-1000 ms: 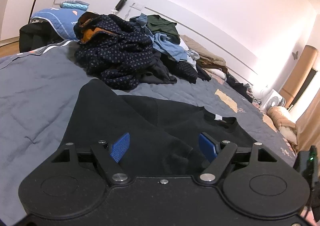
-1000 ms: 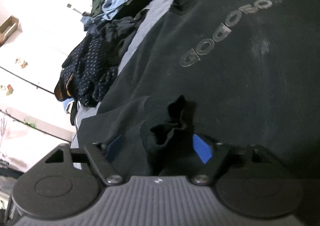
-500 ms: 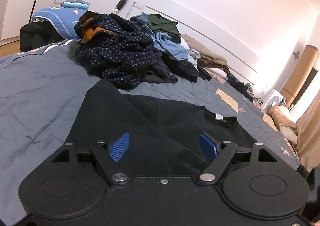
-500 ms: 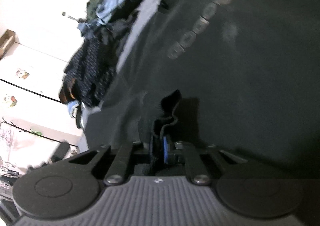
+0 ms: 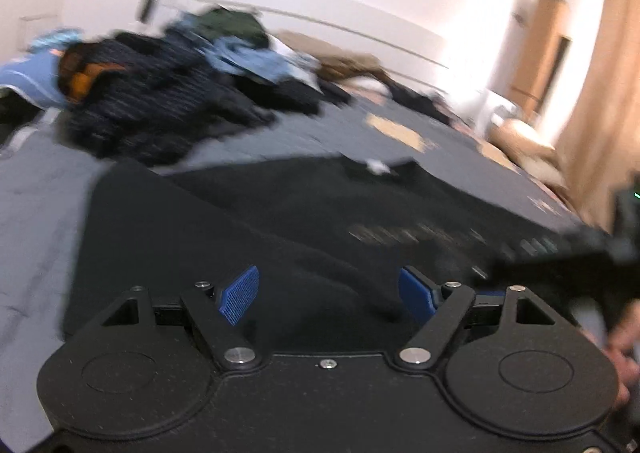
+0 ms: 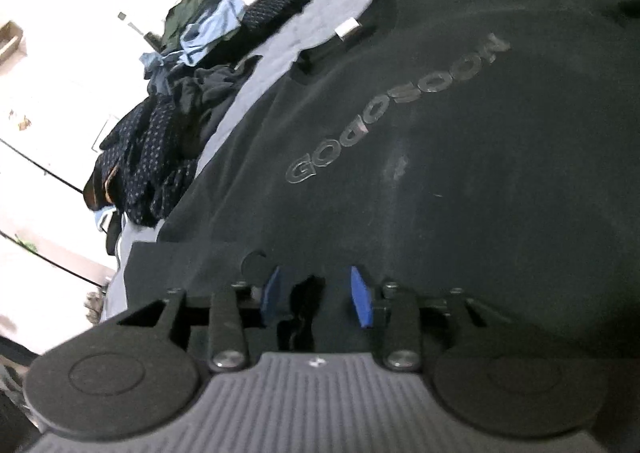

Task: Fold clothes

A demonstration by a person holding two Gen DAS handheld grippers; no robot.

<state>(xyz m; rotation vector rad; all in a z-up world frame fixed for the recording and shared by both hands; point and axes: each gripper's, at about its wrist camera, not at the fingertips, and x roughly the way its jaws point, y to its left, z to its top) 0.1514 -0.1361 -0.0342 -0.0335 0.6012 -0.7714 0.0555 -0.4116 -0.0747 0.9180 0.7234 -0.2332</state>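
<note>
A black sweatshirt point(image 6: 460, 181) with pale lettering lies flat on the grey bed cover point(image 6: 320, 13), neck label toward the clothes pile. In the left wrist view the black sweatshirt point(image 5: 280, 221) has one sleeve folded across its body. My left gripper point(image 5: 328, 295) hovers open above its lower part with nothing between the blue pads point(image 5: 239, 295). My right gripper point(image 6: 316, 295) is open low over the sweatshirt's hem, and a small upright fold of black cloth stands loose between its fingers. The left wrist view is blurred and shows a hand point(image 5: 622, 337) at the right edge.
A pile of unfolded clothes point(image 5: 168, 101) in navy, light blue and green lies at the head of the bed. A blue pillow point(image 5: 28, 81) sits at the far left. A white fan point(image 5: 500, 113) and a wooden panel point(image 5: 544, 53) stand beside the bed at right.
My right gripper closed on a raised fold of the sweatshirt half a second ago and has now opened again. The left gripper has swung to the right, blurring its view.
</note>
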